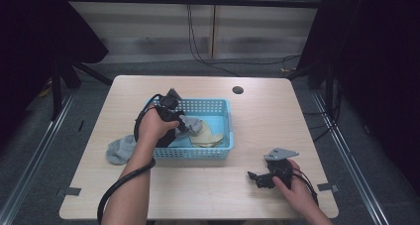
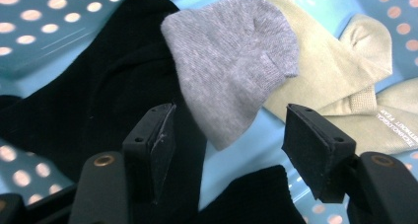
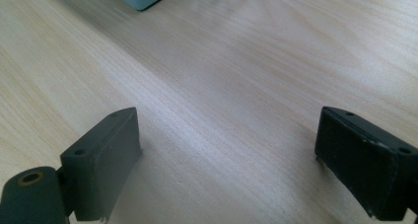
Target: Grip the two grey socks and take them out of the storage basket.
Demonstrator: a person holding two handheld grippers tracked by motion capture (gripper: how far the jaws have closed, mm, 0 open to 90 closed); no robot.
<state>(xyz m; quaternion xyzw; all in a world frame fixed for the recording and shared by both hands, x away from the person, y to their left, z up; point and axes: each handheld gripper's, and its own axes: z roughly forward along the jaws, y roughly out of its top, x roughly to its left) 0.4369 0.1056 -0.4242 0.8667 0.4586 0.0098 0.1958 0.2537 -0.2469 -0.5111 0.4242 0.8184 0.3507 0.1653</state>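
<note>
Left gripper view: left gripper [image 2: 224, 135], jaws apart, sits over the blue basket [image 2: 39, 31], grey sock [image 2: 231, 61] lying lengthwise just ahead between them; right gripper [image 3: 226, 160] spread wide, well apart.

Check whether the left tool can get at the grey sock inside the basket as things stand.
Probably yes: the left tool is open inside the blue basket, and the grey sock lies uncovered just ahead, on top of the black cloth.
</note>
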